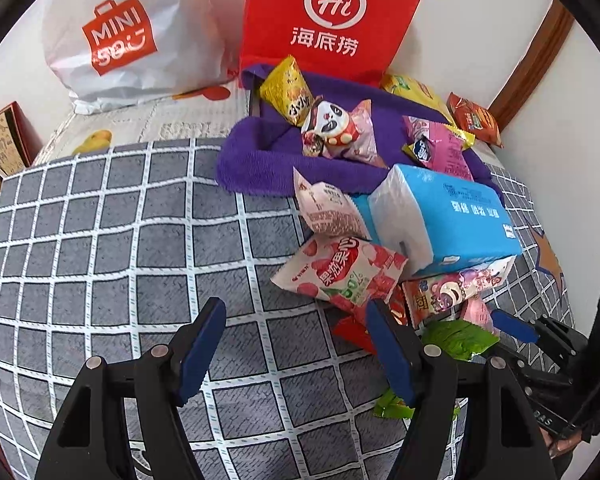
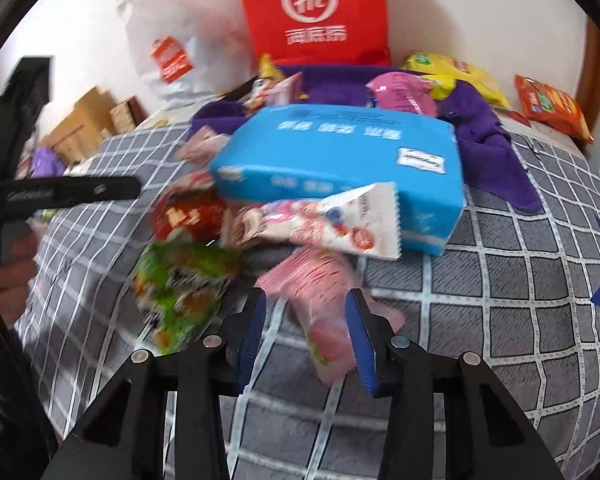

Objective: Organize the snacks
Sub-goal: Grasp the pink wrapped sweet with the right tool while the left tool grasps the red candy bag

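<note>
the checked bedcover (image 2: pixel 500 280) runs off frame. at twelve o'clock the blue tissue pack (image 2: pixel 340 160) buries half the snacks. my right claw (image 2: pixel 306 344) straddles a blurred pink packet (image 2: pixel 320 304); grip uncertain. my left claw (image 1: pixel 296 344) gapes, empty.

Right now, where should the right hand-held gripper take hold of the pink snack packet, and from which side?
Grip the pink snack packet across its narrow near end, coming down from above and the near side. It lies flat and lengthwise between the fingers of the right hand-held gripper, while its far end is tucked under the white packet.
</note>
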`<state>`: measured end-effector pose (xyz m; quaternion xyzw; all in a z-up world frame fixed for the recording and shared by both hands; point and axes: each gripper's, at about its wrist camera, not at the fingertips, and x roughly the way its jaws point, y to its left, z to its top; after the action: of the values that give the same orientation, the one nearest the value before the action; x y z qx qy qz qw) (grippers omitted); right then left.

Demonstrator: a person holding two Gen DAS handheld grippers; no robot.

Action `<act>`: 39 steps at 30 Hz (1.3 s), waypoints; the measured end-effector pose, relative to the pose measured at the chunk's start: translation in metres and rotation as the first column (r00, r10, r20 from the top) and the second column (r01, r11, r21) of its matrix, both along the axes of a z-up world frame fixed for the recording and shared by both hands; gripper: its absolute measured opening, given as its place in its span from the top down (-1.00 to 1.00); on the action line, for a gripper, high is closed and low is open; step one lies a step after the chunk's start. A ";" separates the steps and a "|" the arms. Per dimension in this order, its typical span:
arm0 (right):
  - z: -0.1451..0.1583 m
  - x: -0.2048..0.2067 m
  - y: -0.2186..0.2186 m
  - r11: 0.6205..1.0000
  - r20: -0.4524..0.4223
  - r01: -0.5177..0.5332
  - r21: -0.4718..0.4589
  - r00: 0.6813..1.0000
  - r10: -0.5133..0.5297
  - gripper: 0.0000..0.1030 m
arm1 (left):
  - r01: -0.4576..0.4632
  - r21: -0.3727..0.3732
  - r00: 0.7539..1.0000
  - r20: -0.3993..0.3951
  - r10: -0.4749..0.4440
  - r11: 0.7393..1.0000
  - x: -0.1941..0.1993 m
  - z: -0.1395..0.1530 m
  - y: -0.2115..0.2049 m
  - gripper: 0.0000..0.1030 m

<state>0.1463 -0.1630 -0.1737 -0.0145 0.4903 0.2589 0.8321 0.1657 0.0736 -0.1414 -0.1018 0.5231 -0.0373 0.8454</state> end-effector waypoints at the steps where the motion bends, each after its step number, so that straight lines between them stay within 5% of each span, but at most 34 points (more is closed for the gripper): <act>1: 0.000 0.000 0.001 1.000 0.003 0.003 -0.005 1.000 -0.003 0.13 | 0.002 -0.005 1.000 -0.002 -0.002 1.000 0.000 -0.001 -0.001 -0.37; 5: -0.005 0.009 0.003 0.995 0.039 0.047 -0.085 0.998 -0.044 0.01 | 0.015 -0.019 1.000 0.001 -0.015 1.000 -0.002 -0.002 -0.004 -0.37; 8: -0.017 0.017 0.008 0.998 -0.005 0.002 -0.063 1.000 -0.002 0.01 | 0.027 -0.023 1.000 0.014 -0.027 0.999 -0.008 0.000 -0.004 -0.37; 10: -0.018 0.014 0.011 0.997 0.043 0.005 -0.080 0.999 -0.001 0.00 | 0.029 -0.026 0.999 0.022 -0.028 0.999 -0.012 0.001 -0.004 -0.37; 12: -0.019 0.010 0.013 0.994 0.066 0.014 -0.105 0.998 -0.007 0.21 | 0.030 -0.031 0.999 0.027 -0.029 0.999 -0.013 0.002 -0.005 -0.37; 17: -0.013 -0.006 0.004 0.998 0.043 0.005 -0.063 0.999 -0.002 0.23 | 0.064 -0.023 0.998 0.004 -0.064 0.998 -0.007 -0.006 -0.020 -0.37; 23: -0.004 -0.024 -0.032 0.990 0.114 0.100 -0.095 0.989 -0.089 0.23 | 0.075 -0.036 0.996 -0.049 -0.077 0.997 0.007 -0.029 -0.044 -0.36; 27: -0.009 -0.018 -0.060 0.980 0.112 0.179 -0.093 0.979 -0.168 0.23 | 0.074 0.018 0.997 0.000 -0.074 0.997 0.014 -0.032 -0.055 -0.37; 29: -0.012 -0.013 -0.068 0.978 0.097 0.196 -0.071 0.977 -0.188 0.23 | 0.073 0.009 0.997 0.015 -0.073 0.997 0.015 -0.030 -0.056 0.08; 39: -0.016 0.000 -0.075 0.971 0.121 0.231 -0.063 0.967 -0.223 0.22 | 0.070 0.009 0.998 0.003 -0.070 0.997 -0.030 -0.014 -0.022 0.11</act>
<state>0.1468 -0.2378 -0.1901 -0.0046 0.4502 0.1417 0.8816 0.1356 0.0519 -0.1550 -0.0796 0.5249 -0.0648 0.8449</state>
